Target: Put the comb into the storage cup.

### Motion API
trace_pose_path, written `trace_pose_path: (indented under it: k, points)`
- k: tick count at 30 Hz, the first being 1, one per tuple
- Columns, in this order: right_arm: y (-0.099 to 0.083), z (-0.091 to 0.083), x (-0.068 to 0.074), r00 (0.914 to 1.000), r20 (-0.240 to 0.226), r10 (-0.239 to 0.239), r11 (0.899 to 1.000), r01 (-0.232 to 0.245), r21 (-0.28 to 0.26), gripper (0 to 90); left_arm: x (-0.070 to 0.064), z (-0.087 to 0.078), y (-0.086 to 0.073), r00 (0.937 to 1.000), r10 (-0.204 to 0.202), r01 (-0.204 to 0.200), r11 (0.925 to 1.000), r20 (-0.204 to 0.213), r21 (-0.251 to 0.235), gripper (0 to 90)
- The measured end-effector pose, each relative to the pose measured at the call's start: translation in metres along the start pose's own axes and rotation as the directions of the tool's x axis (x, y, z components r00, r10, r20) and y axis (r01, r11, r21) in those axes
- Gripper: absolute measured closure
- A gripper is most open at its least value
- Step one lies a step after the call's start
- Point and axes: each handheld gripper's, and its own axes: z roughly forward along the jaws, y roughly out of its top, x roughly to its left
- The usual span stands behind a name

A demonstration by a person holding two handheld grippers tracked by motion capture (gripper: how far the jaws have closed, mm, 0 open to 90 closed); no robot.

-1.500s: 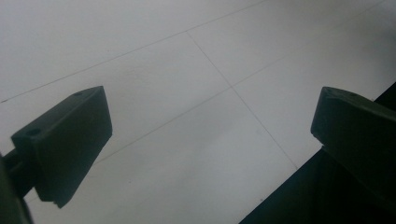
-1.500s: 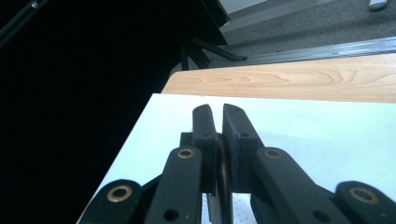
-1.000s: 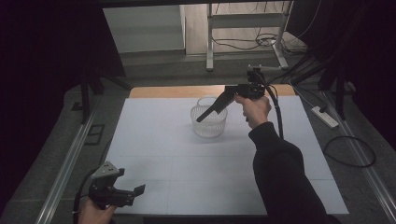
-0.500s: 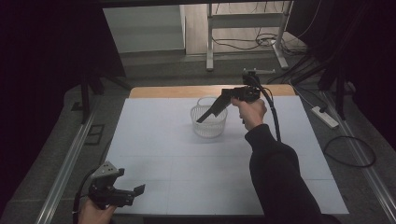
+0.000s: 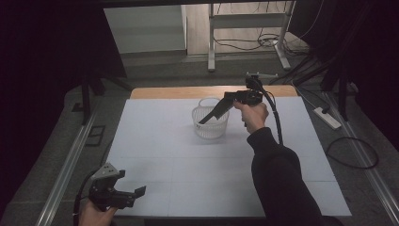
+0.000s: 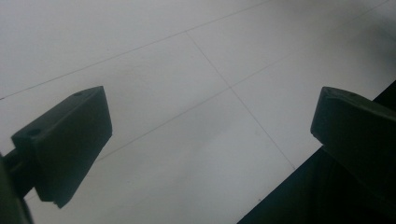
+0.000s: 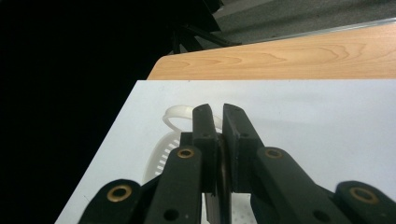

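A white perforated plastic basket (image 5: pixel 210 130) stands on the white table sheet (image 5: pixel 160 141) near the far middle. My right gripper (image 5: pixel 203 120) slants down into it from the right, jaws pressed together. In the right gripper view the right gripper (image 7: pixel 215 110) is shut above the basket's rim (image 7: pixel 173 115); a thin dark sliver sits low between the jaws and I cannot tell what it is. My left gripper (image 5: pixel 139 191) rests at the near left corner of the sheet. In the left gripper view the left gripper (image 6: pixel 210 135) is wide open over bare sheet.
A wooden table edge (image 5: pixel 179 92) runs along the far side of the sheet. Metal rails (image 5: pixel 66 165) flank the table. A power strip (image 5: pixel 329 117) and cables lie on the floor at the right. A metal frame (image 5: pixel 244 28) stands beyond the table.
The right hand has shifted only slightly at the basket, with its jaws still together. The left gripper has not moved.
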Motion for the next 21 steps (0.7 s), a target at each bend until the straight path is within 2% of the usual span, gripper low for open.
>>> trace_pose_path:
  k: [4, 8, 14, 21]
  points:
    - [-0.001, 0.0, -0.005, 1.0, 0.007, -0.004, 1.0, 0.004, 0.001, 83.4, 0.0, 0.0, 0.0, 1.0, -0.002, 0.002, 1.0, 0.0, 0.001, 0.0]
    - [-0.001, -0.001, -0.005, 0.9954, 0.065, -0.071, 0.997, 0.07, 0.015, 81.8, 0.0, 0.0, 0.0, 1.0, -0.002, 0.002, 1.0, 0.001, 0.001, 0.0]
    - [-0.003, -0.001, -0.011, 0.9941, 0.068, -0.084, 0.996, 0.083, 0.019, 80.6, 0.0, 0.0, 0.0, 1.0, -0.003, 0.003, 1.0, 0.003, 0.001, 0.0]
    - [-0.006, -0.001, -0.017, 0.9871, 0.106, -0.12, 0.993, 0.118, 0.029, 78.0, 0.0, 0.0, 0.0, 1.0, -0.004, 0.004, 1.0, 0.004, 0.001, 0.0]
